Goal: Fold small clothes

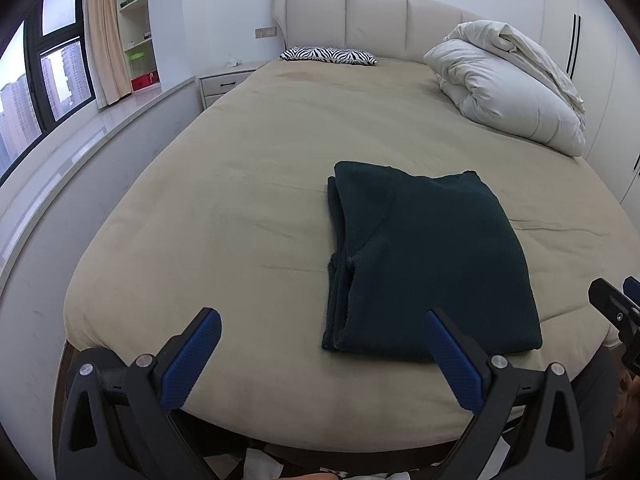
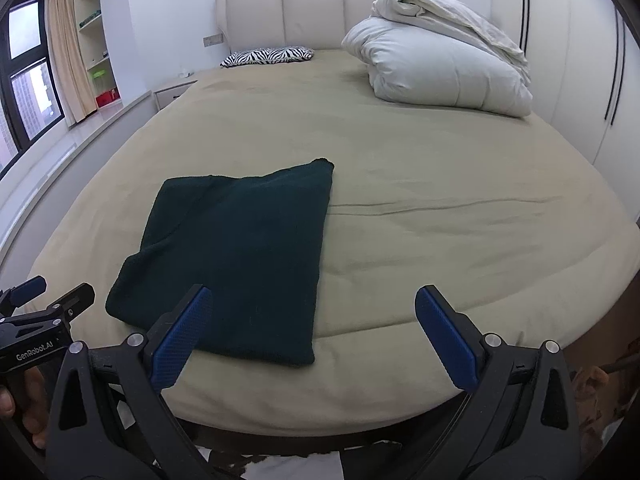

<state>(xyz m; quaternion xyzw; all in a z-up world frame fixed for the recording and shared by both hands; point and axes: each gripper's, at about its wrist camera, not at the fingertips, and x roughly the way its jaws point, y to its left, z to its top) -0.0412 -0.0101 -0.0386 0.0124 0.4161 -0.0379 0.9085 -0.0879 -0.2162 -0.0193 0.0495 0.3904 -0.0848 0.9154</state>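
I hold my left gripper (image 1: 322, 330) at the foot edge of the bed (image 1: 248, 184), its blue pads spread wide with nothing between them. My right gripper (image 2: 314, 306) sits the same way beside it, fingers parted and empty. The dark green garment (image 1: 424, 256) lies folded into a rough rectangle on the tan cover, close to the foot edge and clear of both tools. From the left wrist view its layered edges show stacked along its left side; I think there are several layers, though the dark fabric makes them hard to count. At the far right corner of the bed rests a bundled white duvet (image 2: 436, 52). A zebra-print pillow (image 1: 328, 55) lies at the head edge against the padded headboard (image 1: 360, 16). In the right wrist view, a hand (image 2: 24, 404) grips the left tool's handle.
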